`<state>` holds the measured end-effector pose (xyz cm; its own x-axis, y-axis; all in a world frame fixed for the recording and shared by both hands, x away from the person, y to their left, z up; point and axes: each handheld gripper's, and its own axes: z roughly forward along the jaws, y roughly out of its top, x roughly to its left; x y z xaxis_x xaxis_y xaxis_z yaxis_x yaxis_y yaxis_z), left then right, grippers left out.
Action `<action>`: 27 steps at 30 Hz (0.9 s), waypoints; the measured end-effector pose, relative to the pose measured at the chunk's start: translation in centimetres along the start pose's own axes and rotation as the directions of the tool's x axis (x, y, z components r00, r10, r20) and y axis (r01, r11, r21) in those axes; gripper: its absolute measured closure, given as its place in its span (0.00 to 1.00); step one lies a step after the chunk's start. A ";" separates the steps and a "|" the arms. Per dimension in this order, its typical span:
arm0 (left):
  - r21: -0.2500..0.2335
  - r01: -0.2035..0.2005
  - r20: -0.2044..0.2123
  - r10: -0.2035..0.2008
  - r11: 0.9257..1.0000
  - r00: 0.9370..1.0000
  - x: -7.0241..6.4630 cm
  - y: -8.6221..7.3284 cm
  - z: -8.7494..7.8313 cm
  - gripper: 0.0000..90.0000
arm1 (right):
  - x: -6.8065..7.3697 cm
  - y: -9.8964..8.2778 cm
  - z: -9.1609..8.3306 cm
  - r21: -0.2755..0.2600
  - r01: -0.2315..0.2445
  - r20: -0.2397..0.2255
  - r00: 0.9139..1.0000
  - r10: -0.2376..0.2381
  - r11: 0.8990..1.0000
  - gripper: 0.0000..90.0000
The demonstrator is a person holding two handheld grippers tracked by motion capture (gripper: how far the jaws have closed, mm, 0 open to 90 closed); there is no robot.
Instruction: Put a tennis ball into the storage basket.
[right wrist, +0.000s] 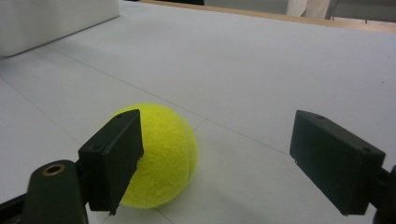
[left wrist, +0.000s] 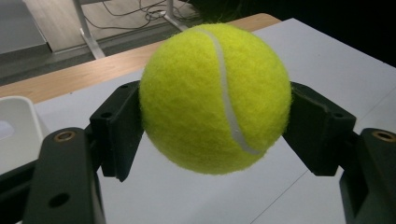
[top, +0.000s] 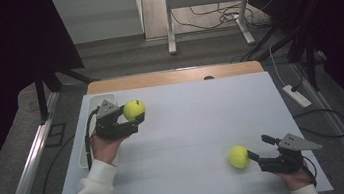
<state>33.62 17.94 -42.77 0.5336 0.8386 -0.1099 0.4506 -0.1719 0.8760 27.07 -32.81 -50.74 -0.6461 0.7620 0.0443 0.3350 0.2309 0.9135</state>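
A yellow tennis ball (top: 134, 110) hangs above the back left of the white table (top: 189, 125), with my left gripper (top: 132, 116) shut on it. In the left gripper view the ball (left wrist: 215, 98) is squeezed between both black pads (left wrist: 119, 126), off the surface. A second tennis ball (top: 239, 156) rests on the table at the front right. My right gripper (top: 259, 147) stands open just to its right. In the right gripper view that ball (right wrist: 159, 158) lies at the left jaw's tip, partly hidden behind it, and the right gripper (right wrist: 219, 158) has its far jaw well apart from it.
A white tray (top: 91, 107) sits along the table's left edge, beside my left hand, and appears as the tray (left wrist: 14, 121) in the left gripper view. A wooden strip (top: 172, 76) borders the back. A power strip (top: 297, 95) and cables lie on the floor.
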 end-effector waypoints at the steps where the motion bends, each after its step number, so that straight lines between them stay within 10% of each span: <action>1: 0.001 0.003 -0.003 -0.003 1.000 1.000 0.2 0.0 -0.1 0.30 | 0.0 0.0 0.0 -0.001 0.000 0.000 1.000 0.000 1.000 0.19; 27: -0.018 0.043 -0.070 -0.045 0.999 0.997 2.9 0.0 -1.9 0.30 | 0.1 0.0 0.0 -0.002 0.003 0.000 1.000 -0.003 1.000 0.19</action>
<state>33.80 21.35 -42.18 0.4613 0.8797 -0.1156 0.4601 -0.1258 0.8789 27.01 -32.76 -50.68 -0.6472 0.7612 0.0413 0.3318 0.2325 0.9143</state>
